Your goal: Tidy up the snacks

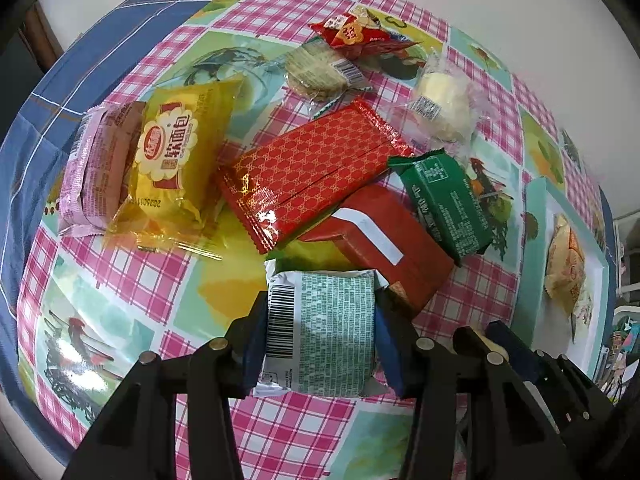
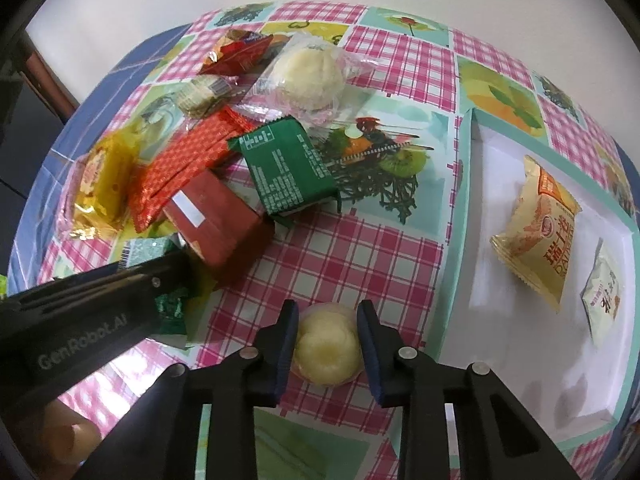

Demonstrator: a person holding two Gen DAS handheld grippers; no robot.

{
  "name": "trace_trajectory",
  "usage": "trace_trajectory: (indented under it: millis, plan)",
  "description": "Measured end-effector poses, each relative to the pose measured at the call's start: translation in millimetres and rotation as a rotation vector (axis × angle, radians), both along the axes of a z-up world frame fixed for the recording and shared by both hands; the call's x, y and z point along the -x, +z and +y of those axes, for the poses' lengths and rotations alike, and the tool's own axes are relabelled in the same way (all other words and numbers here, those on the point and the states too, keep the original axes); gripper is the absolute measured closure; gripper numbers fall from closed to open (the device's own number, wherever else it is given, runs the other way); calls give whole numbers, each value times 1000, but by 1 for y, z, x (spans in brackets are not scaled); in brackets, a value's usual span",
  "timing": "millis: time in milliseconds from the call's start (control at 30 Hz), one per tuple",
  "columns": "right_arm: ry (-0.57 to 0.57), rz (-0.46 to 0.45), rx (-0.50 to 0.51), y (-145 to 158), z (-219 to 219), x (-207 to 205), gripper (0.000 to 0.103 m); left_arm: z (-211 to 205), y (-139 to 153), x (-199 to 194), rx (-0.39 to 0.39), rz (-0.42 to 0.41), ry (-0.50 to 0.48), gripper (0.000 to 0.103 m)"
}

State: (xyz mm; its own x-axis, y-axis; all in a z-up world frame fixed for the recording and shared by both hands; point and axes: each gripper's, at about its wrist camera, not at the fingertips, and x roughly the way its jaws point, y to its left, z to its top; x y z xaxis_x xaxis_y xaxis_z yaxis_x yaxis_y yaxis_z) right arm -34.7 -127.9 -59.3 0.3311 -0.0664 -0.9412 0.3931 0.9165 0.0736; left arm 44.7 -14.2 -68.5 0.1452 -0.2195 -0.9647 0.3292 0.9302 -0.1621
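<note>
My left gripper (image 1: 320,320) is shut on a pale green snack packet (image 1: 324,328) with a barcode, at the near edge of the snack pile. My right gripper (image 2: 326,336) is shut on a pale yellow jelly cup (image 2: 326,350), just left of the white tray (image 2: 500,280). The right gripper (image 1: 496,340) also shows at the left wrist view's lower right. The pile holds a red patterned packet (image 1: 312,168), a red box (image 1: 384,240), a dark green packet (image 1: 448,200), a yellow bread packet (image 1: 172,160), a pink packet (image 1: 100,168) and a wrapped white bun (image 1: 444,108).
The tray holds a yellow packet (image 2: 540,228) and a small white packet (image 2: 604,292). A round cracker pack (image 1: 320,68) and a small red packet (image 1: 352,32) lie at the pile's far side. The checked tablecloth (image 2: 340,248) ends at a blue cloth (image 1: 40,152) on the left.
</note>
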Motion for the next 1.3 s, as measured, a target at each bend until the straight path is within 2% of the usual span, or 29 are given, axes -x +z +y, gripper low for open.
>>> trace_trajectory:
  millis: [67,133,367,467,600,700,833,933,1033,1300]
  plan:
    - [0,-9,0,4,0,1,76,1,6,1,9,-8,3,53]
    - [2,-18,-6,9,1,2,91,1,12,1,19,-18,4,53]
    - [0,-4,-27,8,0,5,91,0,19,0,25,-23,-1,53]
    - [-8,-1,-43,6,-3,8,88,0,15,0,27,-6,1,53]
    - [-29,12,-50,3,-8,12,71,2,12,1,34,-1,7,53]
    - [-40,19,-68,2,-9,15,69,1,12,1,36,-2,8,53]
    - [0,50,-65,-1,-2,18,51,3,12,1,36,4,10,53]
    - [44,90,-20,-3,9,18,48,3,12,1,34,5,7,53]
    - [68,134,-24,-11,16,17,48,3,11,1,31,8,6,53]
    - [83,142,-17,-12,18,19,49,1,10,0,29,12,9,53]
